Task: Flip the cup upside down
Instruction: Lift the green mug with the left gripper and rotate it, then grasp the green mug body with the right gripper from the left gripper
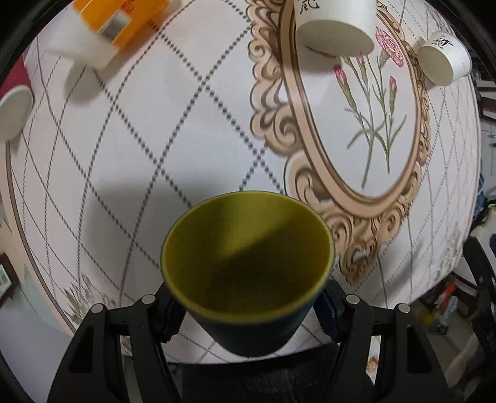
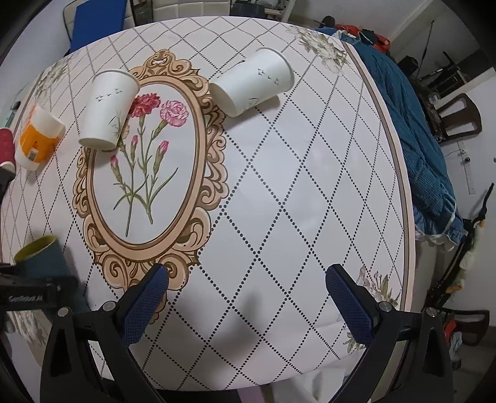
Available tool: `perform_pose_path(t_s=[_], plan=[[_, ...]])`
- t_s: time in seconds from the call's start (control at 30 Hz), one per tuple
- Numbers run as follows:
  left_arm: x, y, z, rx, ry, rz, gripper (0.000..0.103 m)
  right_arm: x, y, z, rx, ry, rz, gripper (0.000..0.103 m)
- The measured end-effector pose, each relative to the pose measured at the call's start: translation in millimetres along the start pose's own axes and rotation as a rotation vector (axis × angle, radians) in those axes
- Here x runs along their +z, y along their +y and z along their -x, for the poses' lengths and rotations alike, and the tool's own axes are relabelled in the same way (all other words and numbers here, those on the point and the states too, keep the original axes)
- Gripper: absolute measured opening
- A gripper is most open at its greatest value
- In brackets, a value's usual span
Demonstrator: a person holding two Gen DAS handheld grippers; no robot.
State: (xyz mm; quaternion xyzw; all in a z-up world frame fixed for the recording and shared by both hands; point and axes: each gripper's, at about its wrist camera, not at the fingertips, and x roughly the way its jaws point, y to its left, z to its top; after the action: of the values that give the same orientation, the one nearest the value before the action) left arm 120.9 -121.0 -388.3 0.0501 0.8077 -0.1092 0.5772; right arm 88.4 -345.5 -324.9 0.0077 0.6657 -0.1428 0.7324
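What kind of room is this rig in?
Probably a lived-in home room, not a lab: a round table under a floral printed cloth, a blue knitted garment draped at its edge, paper cups, clutter behind.

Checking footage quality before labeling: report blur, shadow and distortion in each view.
Left wrist: motion blur smears the orange-and-white pack and tablecloth grid; the green cup in the left gripper is half shadowed inside. Right wrist: sharper, fisheye bows the table edge, soft shadow under the open right gripper.
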Motion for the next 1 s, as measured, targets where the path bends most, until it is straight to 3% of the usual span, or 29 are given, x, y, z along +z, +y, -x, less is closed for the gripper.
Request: perform_pose_path(t_s=[0.43, 0.5, 0.6, 0.83, 1.0], plan=[[7, 0, -1, 0.012, -0.031, 0.037, 0.067, 5, 10, 9, -0.020, -0.008, -0.017, 0.103], [7, 2, 4, 0.020, -0.035, 0.036, 0.069, 5, 12, 10, -0.021, -0.010, -0.018, 0.103], [6, 1, 9, 0.021, -0.047, 0.031, 0.079, 4, 15, 11, -0.020, -0.012, -0.014, 0.103], [6, 0, 34, 0.017, -0.073, 0.025, 0.083, 0, 20, 15, -0.018, -0.016, -0.012, 0.103], [-14, 9, 64, 0.022, -0.174, 0.035, 0.083, -4, 17, 26, 0.003, -0.024, -0.024, 0.103]])
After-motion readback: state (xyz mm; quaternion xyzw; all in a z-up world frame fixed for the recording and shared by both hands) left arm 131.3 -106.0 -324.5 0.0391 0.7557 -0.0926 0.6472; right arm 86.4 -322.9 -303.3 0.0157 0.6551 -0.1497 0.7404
